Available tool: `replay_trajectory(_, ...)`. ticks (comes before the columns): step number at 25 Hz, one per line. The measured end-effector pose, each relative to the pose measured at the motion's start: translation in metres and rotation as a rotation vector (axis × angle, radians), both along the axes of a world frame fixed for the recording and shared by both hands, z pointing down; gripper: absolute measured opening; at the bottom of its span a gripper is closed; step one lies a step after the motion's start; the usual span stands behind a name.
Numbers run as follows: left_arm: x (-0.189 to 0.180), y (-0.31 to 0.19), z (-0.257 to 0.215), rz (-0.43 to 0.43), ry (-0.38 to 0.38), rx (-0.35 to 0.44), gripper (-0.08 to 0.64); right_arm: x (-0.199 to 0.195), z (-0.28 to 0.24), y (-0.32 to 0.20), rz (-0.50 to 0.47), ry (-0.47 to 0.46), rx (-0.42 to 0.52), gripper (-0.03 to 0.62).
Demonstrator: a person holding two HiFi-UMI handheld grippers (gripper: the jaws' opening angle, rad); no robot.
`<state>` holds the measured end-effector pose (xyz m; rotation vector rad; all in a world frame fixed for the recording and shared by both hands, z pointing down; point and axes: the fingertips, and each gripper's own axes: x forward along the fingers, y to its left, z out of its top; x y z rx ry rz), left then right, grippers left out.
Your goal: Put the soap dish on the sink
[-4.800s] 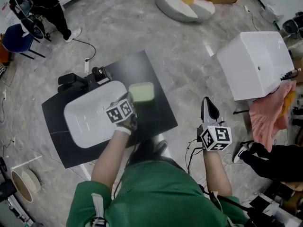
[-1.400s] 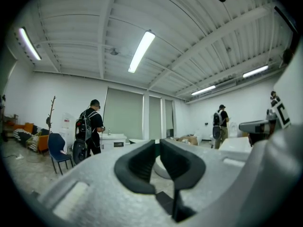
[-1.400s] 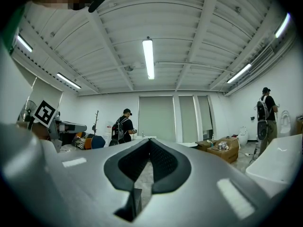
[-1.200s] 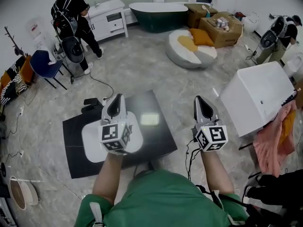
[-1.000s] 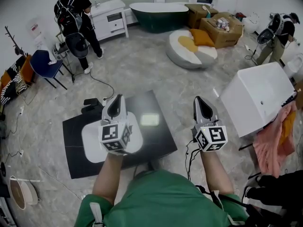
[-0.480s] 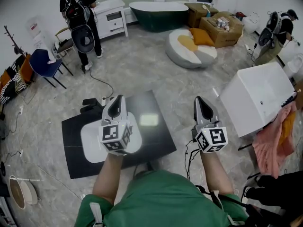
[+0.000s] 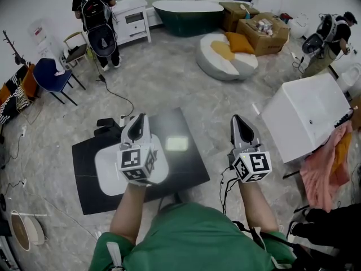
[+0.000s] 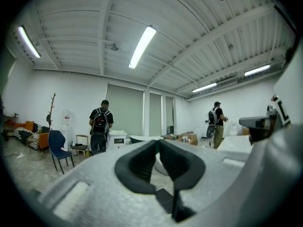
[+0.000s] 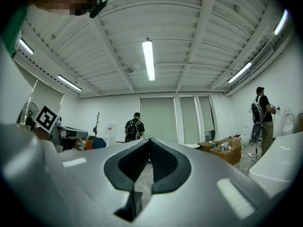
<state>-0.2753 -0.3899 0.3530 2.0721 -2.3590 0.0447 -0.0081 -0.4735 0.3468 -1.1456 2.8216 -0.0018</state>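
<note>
The pale green soap dish (image 7: 177, 144) lies flat on the black counter (image 7: 192, 165), just right of the white sink basin (image 7: 106, 171). My left gripper (image 7: 139, 120) hovers high over the basin, pointing level, shut and empty; in the left gripper view (image 8: 158, 144) its dark pads meet at the tips. My right gripper (image 7: 240, 121) is held level to the right of the counter, apart from the dish, also shut with nothing in it, and the right gripper view (image 9: 149, 142) shows its pads touching. Neither gripper view shows the dish.
A large white tub (image 7: 307, 109) stands at the right with a pink cloth (image 7: 324, 165) beside it. A person with a backpack (image 7: 98, 21) stands far left by a white cabinet (image 7: 132, 18); another person (image 7: 333, 33) is far right. A blue chair (image 7: 51, 75), round cushion (image 7: 225, 58) and floor cable (image 7: 115, 95) lie beyond.
Nearly five seconds ago my left gripper held the soap dish by the sink; now the dish rests on the counter. Over the last second only the background people shifted.
</note>
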Motion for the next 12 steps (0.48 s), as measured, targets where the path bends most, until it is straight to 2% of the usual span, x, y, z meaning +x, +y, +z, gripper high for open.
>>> replay_trajectory(12,-0.018,-0.007,0.01,0.01,0.007,-0.018,0.021,-0.021,0.003,-0.006,-0.001,0.015,-0.001,-0.002)
